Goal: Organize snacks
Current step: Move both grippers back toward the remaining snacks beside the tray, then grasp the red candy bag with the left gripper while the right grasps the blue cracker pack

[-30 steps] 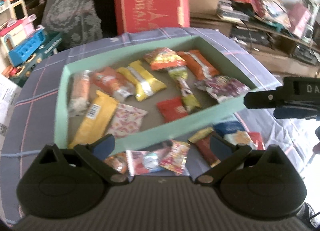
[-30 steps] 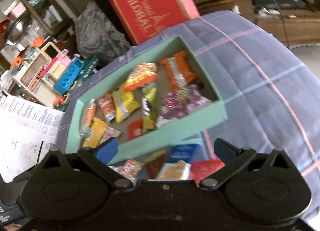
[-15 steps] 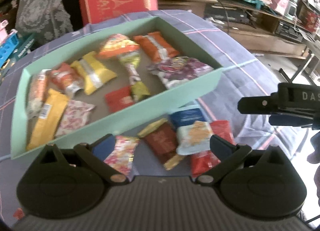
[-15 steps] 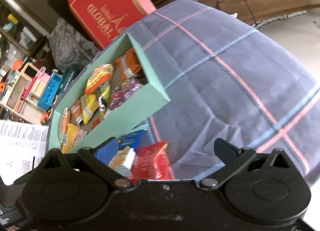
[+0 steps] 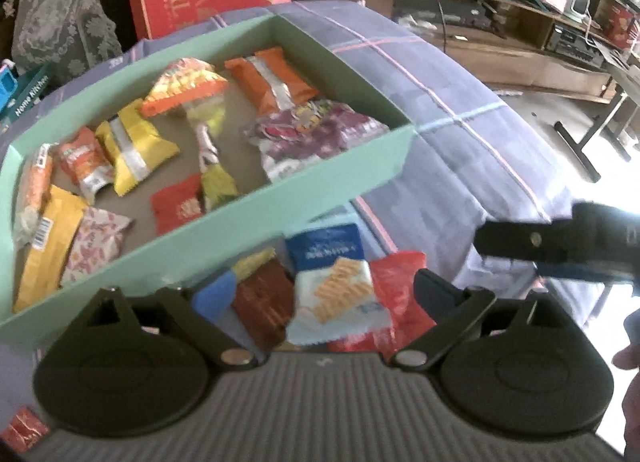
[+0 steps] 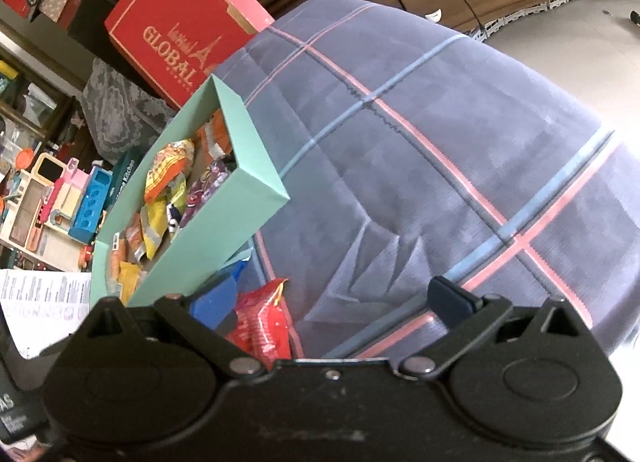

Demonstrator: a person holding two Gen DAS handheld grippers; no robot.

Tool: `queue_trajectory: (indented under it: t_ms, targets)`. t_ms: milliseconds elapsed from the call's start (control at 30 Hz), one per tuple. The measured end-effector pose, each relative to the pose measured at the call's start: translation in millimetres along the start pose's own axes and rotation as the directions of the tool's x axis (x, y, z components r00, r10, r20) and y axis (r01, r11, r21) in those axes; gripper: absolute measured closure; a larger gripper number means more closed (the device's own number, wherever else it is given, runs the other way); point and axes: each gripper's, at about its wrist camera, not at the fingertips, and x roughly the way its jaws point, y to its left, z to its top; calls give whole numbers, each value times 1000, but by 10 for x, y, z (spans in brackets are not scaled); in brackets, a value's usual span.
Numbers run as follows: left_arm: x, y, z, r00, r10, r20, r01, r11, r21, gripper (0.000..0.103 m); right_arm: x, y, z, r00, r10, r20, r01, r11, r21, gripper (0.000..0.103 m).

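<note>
Plaid cloth covers our table; loose snack packets lie just near of the green box. Our left gripper, jaws wide and just closing slightly, hangs over the biscuit packet, nothing pinched. Our right gripper is spread empty. Light, crinkly, slippery film: pinch across a sealed edge
</note>
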Motion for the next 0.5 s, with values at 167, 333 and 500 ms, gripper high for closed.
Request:
queue_trajectory:
  t_ms: [167,333,500]
  targets:
    - [15,-127,-94,998,-58,-35,58,998,-5,4,29,15,4,1000,3,5,-3,1000,2,0]
    - [76,-313,-235,1000,-25,-16,26,997,70,38,16,30,-14,1000,1,10,-1,1000,-18,0]
    - [15,-226,-302,998,-68,5,68,995,77,48,10,51,-30,1000,-8,9,8,1000,-29,0]
